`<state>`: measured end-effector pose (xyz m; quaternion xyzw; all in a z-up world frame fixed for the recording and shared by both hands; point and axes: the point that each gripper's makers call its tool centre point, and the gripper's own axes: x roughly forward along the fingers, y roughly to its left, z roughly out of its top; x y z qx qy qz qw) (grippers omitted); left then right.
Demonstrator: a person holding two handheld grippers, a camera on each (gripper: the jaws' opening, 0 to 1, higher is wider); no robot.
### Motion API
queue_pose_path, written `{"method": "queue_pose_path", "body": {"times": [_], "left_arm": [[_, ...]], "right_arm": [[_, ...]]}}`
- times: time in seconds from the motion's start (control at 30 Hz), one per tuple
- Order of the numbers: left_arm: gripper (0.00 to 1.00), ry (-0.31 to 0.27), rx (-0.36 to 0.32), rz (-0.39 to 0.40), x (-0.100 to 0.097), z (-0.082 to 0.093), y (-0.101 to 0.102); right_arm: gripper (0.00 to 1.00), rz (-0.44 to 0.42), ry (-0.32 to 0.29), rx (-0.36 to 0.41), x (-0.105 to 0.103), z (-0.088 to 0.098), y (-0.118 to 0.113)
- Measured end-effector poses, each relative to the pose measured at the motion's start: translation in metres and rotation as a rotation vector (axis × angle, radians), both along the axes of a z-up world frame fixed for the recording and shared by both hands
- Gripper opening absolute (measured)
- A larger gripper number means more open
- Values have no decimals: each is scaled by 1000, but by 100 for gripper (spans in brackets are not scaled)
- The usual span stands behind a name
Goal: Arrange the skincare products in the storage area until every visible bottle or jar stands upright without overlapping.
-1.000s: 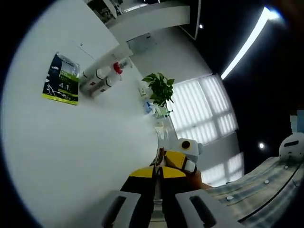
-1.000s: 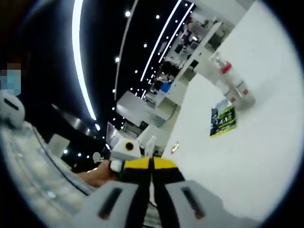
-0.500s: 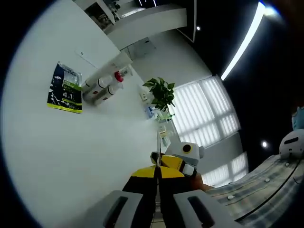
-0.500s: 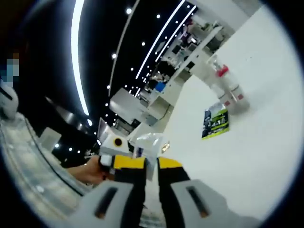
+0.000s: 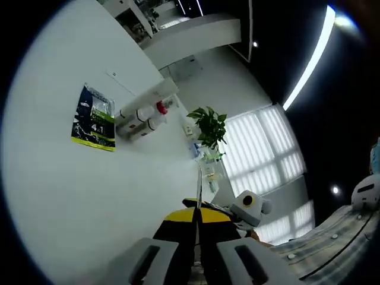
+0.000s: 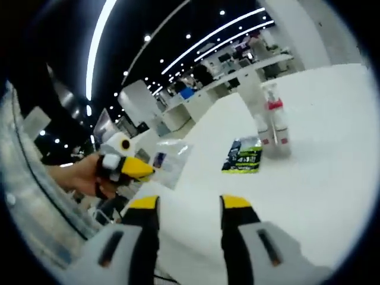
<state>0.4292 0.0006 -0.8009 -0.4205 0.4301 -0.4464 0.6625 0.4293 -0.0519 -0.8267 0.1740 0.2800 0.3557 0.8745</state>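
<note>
— Where are the skincare things?

— On the wide white table [image 6: 332, 172]. There are two clear spray bottles with white labels and a red collar [image 6: 274, 122], standing close together, touching or almost. In the left gripper view the same pair [image 5: 142, 116] looks tilted, but that view is rolled. Just beside them a flat dark sachet with green and white print [image 6: 242, 157] lies on the table; in the left gripper view the sachet [image 5: 95, 117] is to the left of the bottles. Nearer to the person there is also a thin transparent plastic pouch [image 6: 171, 160], held up by the left tool.

— And the grippers?

— The right gripper [image 6: 190, 205] has yellow tips, and its jaws are spread apart with white table between them; it holds nothing. The left gripper [image 5: 198, 215] has its yellow-tipped jaws pressed together. A thin pale edge rises from between them, so I think it pinches the pouch. In the right gripper view the left gripper [image 6: 145, 169] comes in from the left in a hand [image 6: 77, 175], touching the pouch.

— Anything behind?

— A green leafy plant [image 5: 209, 123] by a window with white blinds [image 5: 261, 142], and long ceiling light strips [image 6: 219, 35].
</note>
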Motion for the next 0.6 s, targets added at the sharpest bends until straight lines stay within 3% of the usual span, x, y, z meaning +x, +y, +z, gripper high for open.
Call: {"method": "queue_pose_path", "body": {"times": [0.33, 0.6], "left_arm": [[0, 17, 44, 88, 37, -15, 18], [0, 42, 98, 158, 69, -37, 37]], "right_arm": [[57, -42, 17, -162, -4, -18, -21], [63, -92, 43, -207, -6, -24, -42]]}}
